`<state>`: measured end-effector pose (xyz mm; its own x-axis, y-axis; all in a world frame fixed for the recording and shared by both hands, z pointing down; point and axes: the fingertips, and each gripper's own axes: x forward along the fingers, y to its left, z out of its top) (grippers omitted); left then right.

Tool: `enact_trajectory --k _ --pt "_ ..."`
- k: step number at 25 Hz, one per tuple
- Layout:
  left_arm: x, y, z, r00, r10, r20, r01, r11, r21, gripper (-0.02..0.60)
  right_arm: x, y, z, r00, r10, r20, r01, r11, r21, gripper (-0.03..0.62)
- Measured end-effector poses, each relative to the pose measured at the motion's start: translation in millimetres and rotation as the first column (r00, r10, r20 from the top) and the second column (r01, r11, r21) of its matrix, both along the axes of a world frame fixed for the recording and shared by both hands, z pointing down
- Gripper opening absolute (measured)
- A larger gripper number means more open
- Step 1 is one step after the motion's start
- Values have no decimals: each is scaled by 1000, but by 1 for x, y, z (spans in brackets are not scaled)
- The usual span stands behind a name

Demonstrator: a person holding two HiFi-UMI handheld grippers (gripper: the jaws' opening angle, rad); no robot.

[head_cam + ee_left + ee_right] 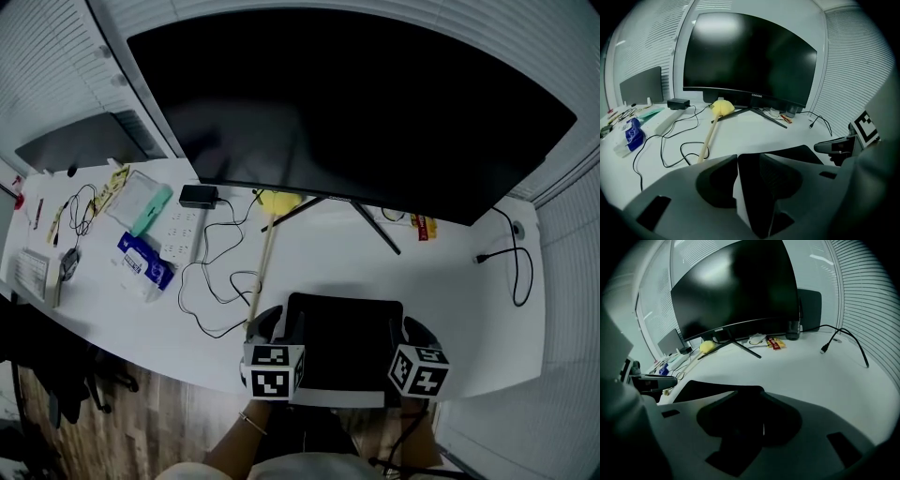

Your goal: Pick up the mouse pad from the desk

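Mouse pad (345, 342): one, black, lying on the white desk (450, 309) straight in front of the monitor (347, 103). It is clear of the monitor's stand legs and sits at the desk's near edge.
Pad's heading: its edges sit square to the monitor. It looks slightly wider than deep, so the long axis runs side to side along the screen, with the far edge facing the stand.
Left gripper (281, 319): one, at the pad's left edge, pointing toward the monitor. In the left gripper view its jaws (737, 159) are drawn almost together, with only a thin pale slit between them and nothing seen in it.
Right gripper (405, 326): one, at the pad's right edge, also pointing toward the monitor. In the right gripper view its jaws (759, 401) are closed to a hairline, and no view shows the pad's edge pinched in them.
Duster (278, 200): one. Its yellow head lies under the monitor's lower edge, left of the stand, and its wooden handle runs away from the monitor to just beside the left gripper.
Power strip (183, 234): one, white, in front of the monitor's left end.
Adapter (198, 196): one, black, just below the monitor's lower-left edge.
Cables: two counted near the monitor. One is looped (220, 281) in front of its left half, and one (514, 262) lies beyond its right end.
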<state>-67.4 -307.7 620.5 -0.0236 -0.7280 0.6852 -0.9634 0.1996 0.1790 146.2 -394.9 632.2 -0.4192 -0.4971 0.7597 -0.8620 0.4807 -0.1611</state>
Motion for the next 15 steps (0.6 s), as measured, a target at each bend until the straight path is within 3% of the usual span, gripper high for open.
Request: enact_trajectory --k 7,15 --pt "4 -4 22 999 15 -32 -17 998 -66 164 0 -6 15 998 -28 -54 27 999 -17 166" --pt "1 -4 35 1000 20 -13 -21 992 -127 169 0 -9 26 994 -40 -98 37 999 -30 167"
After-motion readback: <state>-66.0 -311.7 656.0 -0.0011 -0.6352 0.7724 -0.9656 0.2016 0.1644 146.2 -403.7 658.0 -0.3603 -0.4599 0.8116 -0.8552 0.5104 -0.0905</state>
